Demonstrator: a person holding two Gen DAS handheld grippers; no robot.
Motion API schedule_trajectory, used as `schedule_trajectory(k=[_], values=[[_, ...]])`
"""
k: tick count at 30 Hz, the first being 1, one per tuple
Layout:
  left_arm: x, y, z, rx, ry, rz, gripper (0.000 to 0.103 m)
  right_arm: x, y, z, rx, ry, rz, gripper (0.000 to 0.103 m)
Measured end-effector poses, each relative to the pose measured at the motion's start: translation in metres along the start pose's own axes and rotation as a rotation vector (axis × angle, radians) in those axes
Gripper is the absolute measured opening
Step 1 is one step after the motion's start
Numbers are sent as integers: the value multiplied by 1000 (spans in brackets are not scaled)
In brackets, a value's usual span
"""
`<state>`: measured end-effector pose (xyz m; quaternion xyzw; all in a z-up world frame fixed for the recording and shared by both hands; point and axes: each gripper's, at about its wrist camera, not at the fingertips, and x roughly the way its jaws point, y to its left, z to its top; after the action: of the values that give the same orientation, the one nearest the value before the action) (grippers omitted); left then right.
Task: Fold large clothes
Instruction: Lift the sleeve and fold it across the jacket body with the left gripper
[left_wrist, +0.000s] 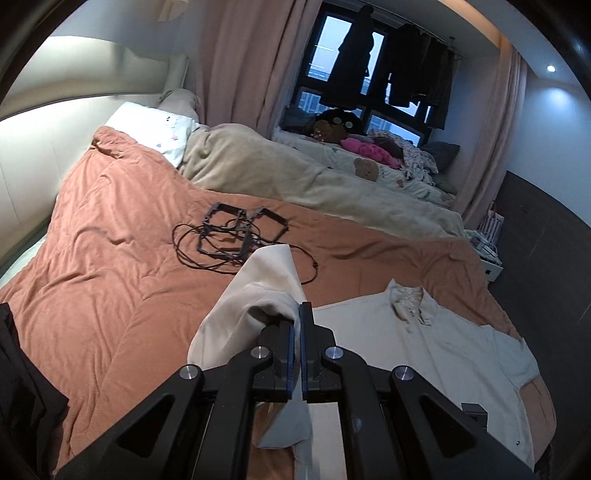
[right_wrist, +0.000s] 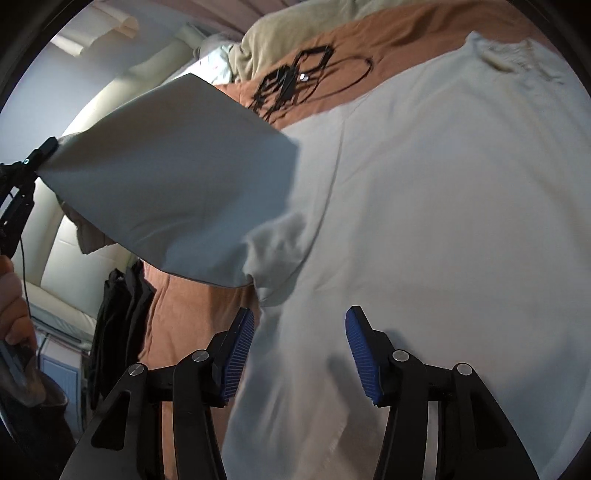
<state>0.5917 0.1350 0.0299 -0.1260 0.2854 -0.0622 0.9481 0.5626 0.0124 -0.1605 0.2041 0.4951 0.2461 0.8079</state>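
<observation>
Left fingers: the left gripper (left_wrist: 297, 325) has its blue-edged pads pinched together on a sleeve (left_wrist: 258, 295) of the shirt, the cloth bunched and lifted between them; in the right wrist view the same gripper (right_wrist: 46, 147) holds the sleeve's end up at far left.
Right fingers: the right gripper (right_wrist: 299, 332) stands wide, its ribbed blue pads (right_wrist: 238, 354) apart and holding nothing, low over the shirt's body.
Shirt: pale cream shirt (left_wrist: 443, 350), soft matte weave, lightly creased; it lies flat on the near right part of the bed.
Shape: short sleeves, folded collar (left_wrist: 408, 299), buttoned placket running down the middle.
Long axis: collar to the far side, hem near.
Bedcover: rust-orange quilt (left_wrist: 110, 258), stitched and rumpled, under the shirt.
Frames: black angular open frames with a thin looped cable (left_wrist: 236, 236), on the quilt beyond the sleeve.
Blanket: beige and fleecy (left_wrist: 258, 166), heaped at the far side.
Dark cloth: black garment (right_wrist: 118, 314) at the bed's left edge.
Writing: none readable.
</observation>
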Motion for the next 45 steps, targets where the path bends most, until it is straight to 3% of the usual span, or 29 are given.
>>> schedule_trajectory(k=[6,18,24,30,32,34,35,36,45], values=[[2,-57,4,65,3,-75,5,-62,-22,-4,22,-99,-55,53],[28,-146,-9,151,68,-157,5,-141,-77,-17,75,-202,-100,53],[65,-188,-47,135,209,-256,5,-161,-108,-27,127,-231,-112,53],[113,-226,-113,166,448,-321,6,-177,-132,-42,161,-238,-142,53],[117,-231,-129,176,493,-308,18,-182,-138,-47,167,-241,-155,53],[114,-233,-138,177,501,-319,46,-189,-144,-52,174,-247,-163,53],[110,-230,-138,174,498,-327,70,-191,-146,-53,178,-249,-167,53],[107,-227,-138,171,496,-329,88,-193,-147,-54,180,-251,-170,53],[69,-188,-119,155,431,-269,91,-195,-122,-49,132,-264,-164,53]])
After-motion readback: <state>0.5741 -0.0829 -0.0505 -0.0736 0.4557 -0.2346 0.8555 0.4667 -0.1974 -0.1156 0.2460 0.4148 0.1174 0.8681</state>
